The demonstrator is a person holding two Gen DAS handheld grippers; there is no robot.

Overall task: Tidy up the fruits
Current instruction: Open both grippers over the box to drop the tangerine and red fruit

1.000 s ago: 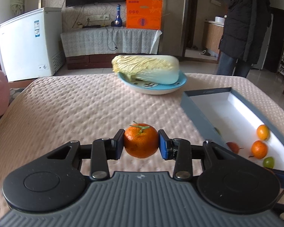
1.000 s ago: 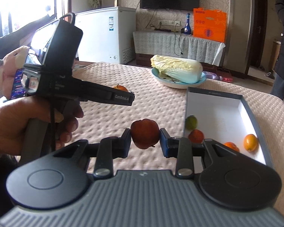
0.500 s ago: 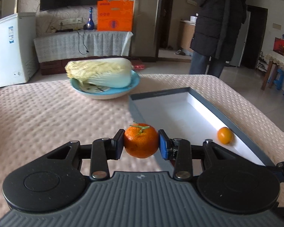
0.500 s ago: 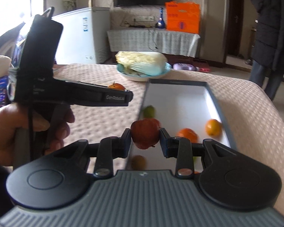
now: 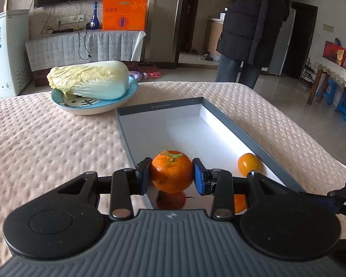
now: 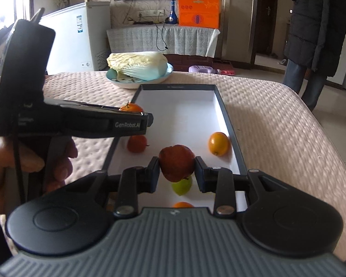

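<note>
Though the tablecloth (image 5: 46, 143) shows no loose fruit, the task looks near done: the box (image 6: 226, 117) already holds a yellow-orange fruit (image 6: 218, 143), a red one (image 6: 137, 143) and a green one (image 6: 182, 185). Plate (image 5: 126, 92) with cabbage (image 5: 90, 80) sits just beyond, clear of the drop. Left gripper (image 5: 171, 176) clamps a tangerine (image 5: 171, 172) over the box's near left wall; right gripper (image 6: 177, 169) clamps a red apple (image 6: 176, 162) above the box floor. Both await release.

- The left gripper (image 5: 171, 176) was clamped on a tangerine (image 5: 171, 172), one pad on each side of it.
- The right gripper (image 6: 177, 169) was closed on a red apple (image 6: 176, 166) the same way.
- A bare left hand (image 6: 23, 159) gripped the left gripper's handle, to the left of the right gripper.
</note>
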